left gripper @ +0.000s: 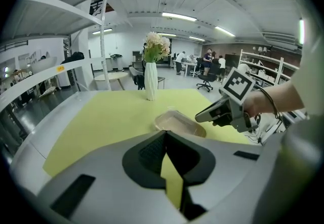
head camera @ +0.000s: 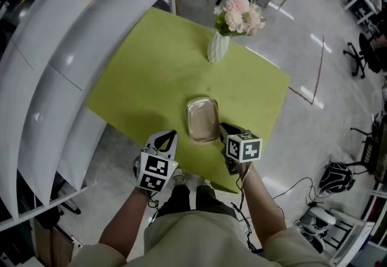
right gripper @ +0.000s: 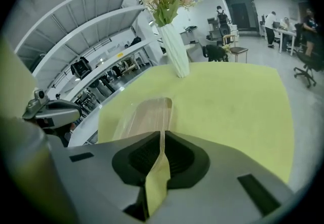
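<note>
Right gripper [right gripper: 162,136]: I read its jaws as pressed together on the near right rim of the clear tray [head camera: 202,118], at lower centre of the head view.
Left gripper [left gripper: 164,135]: its jaws are together with nothing between them, and it hovers just beside the tray's near left corner without touching it.
Clear tray: it looks empty and lies flat on the green tabletop [head camera: 151,72], close to the front edge.
Flower vase [head camera: 218,47]: it stands upright, well apart from the tray, toward the top of the frame.
Progress: I judge a grip taken on one side only. The tray is not lifted, and its left side is not yet gripped.
</note>
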A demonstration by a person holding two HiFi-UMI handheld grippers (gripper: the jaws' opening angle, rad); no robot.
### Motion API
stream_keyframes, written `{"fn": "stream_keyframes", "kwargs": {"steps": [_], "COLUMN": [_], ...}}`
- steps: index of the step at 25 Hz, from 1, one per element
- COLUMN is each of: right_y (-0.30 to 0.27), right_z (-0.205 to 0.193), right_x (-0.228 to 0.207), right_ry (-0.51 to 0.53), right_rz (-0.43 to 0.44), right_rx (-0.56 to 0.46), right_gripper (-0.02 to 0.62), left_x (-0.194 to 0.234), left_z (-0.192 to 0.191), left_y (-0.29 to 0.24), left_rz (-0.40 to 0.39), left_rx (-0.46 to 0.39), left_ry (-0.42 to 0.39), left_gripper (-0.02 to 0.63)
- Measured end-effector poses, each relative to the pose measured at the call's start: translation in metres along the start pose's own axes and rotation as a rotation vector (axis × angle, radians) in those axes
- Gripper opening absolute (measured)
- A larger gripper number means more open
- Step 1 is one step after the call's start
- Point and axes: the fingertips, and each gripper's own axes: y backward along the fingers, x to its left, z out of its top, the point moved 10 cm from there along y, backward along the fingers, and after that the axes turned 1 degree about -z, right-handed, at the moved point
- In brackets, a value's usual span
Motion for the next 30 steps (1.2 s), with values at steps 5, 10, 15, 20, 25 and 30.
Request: {"fn": "stream_keyframes", "kwargs": {"steps": [5, 10, 15, 20, 25, 30], "right_y": [0.022, 0.071, 0.129, 0.194, 0.257, 0.312], "right_z": [0.022, 0.058, 0.093, 0.117, 0.124, 0.114], "right_x": [0.010, 0.031, 0.057, 0.087, 0.115, 0.142], "right_ry": [0.001, 0.022, 0.059, 0.074, 0.080, 0.178], "right_rz": [0.006, 0.012, 0.024, 0.076, 0.136, 0.116], "right_rx": [-0.080, -0.225, -0.393, -0.569, -0.733, -0.857], "right_gripper": [0.025, 0.025, 0.025, 0.025, 0.025, 0.025], "left_x": [0.004, 0.007, 0.007, -0.002, -0.010, -0.027], "left_z": [0.015, 0.046, 0.086, 0.120, 0.139, 0.152], "left_y": [0.013, 0.045, 0.089, 0.131, 0.171, 0.216], "left_rz": [0.030, 0.072, 0.123, 0.200, 0.233, 0.255], "left_rx": [-0.048, -0.145, -0.281, -0.395, -0.504, -0.614], "left_ry": [-0.024, -0.059, -0.100, -0.194, -0.189, -0.213], "left_gripper": [0.006, 0.006, 0.006, 0.006, 0.006, 0.006]}}
